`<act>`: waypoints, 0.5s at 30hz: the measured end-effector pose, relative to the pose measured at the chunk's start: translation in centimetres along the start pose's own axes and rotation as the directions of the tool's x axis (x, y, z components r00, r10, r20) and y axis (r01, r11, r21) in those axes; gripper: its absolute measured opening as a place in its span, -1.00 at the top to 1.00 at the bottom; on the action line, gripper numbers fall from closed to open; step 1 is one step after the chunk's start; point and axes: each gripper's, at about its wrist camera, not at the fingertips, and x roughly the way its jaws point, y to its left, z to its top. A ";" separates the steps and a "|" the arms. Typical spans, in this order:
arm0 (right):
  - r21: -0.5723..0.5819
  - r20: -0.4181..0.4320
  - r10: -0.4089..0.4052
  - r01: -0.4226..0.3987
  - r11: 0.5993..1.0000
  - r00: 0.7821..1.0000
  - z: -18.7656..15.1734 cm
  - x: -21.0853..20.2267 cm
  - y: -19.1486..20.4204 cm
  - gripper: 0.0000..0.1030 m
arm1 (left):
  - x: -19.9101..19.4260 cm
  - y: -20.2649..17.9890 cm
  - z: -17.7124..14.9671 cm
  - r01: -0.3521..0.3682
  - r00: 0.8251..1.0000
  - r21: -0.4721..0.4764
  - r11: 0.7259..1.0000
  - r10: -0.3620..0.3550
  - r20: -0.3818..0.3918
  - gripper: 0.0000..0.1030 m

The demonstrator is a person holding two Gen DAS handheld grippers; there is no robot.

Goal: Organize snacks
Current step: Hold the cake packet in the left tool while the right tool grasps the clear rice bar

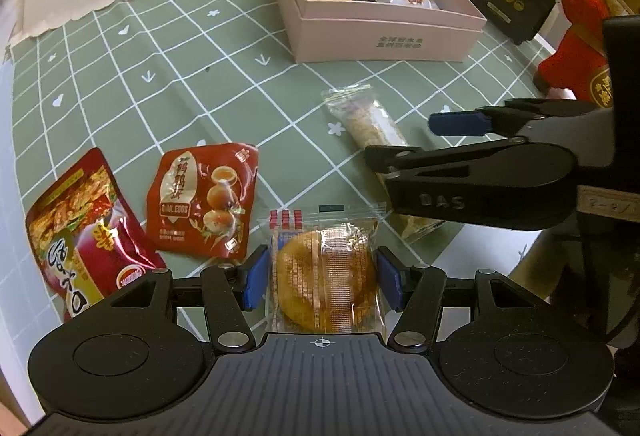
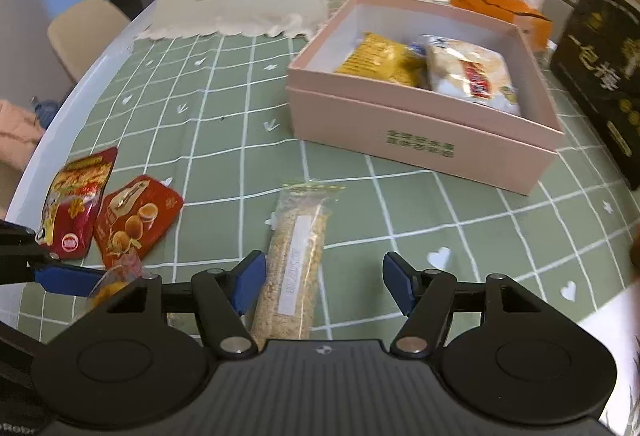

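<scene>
Left wrist view: left gripper [image 1: 322, 278] clamps one cake packet [image 1: 325, 272]; right gripper [image 2: 324, 286] open around one cereal bar [image 2: 294, 272]. Two red pouches [image 1: 202, 200] at nine o'clock; one pink box [image 1: 380, 32] at twelve.

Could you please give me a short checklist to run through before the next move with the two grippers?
1. Left gripper holds the round cake between its pads: ok; the pack fills the gap.
2. Right gripper open over the grain bar: ok, open.
3. Bar centred between the right fingers: not ok; it lies close to the left pad.
4. Pink box has room: ok; its left part is bare.
5. Path to the box free: ok; only tablecloth lies between.
6. Red packs out of the way: ok; they lie left of both grippers.
</scene>
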 end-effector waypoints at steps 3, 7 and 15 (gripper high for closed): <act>-0.024 -0.019 0.015 -0.015 1.000 1.000 0.2 0.7 0.4 0.09 | 0.0 0.1 -0.2 0.001 1.000 -0.009 1.000 -0.001 -0.009 -0.20; -0.059 -0.013 0.035 -0.036 0.998 0.999 0.1 0.3 1.2 0.43 | 0.0 0.3 -0.4 0.000 1.000 -0.021 1.000 -0.001 -0.016 -0.20; -0.056 0.014 0.096 -0.096 0.994 0.995 -0.4 -2.6 1.3 0.44 | 0.0 0.1 -0.3 0.022 1.000 -0.031 0.999 -0.023 -0.016 -0.20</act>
